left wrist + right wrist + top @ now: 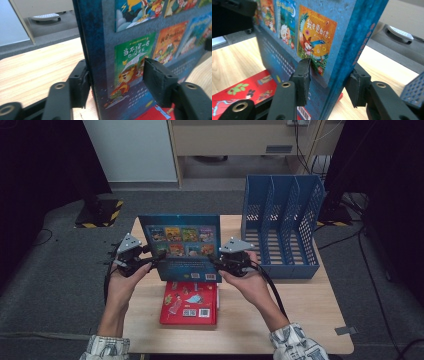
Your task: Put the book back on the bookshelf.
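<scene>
Standing upright — blue book (pixel 181 247) — spine vertical.

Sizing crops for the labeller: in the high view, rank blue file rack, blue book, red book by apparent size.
1. Blue file rack, clearly largest.
2. Blue book, held upright.
3. Red book, lying flat, partly hidden behind the blue book's lower edge, so its full size is unsure.

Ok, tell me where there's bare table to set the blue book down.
Bare wood lies left of the red book, and on the near right, between it and the table edge below the blue file rack. The middle is crowded: blue book, both grippers.
</scene>
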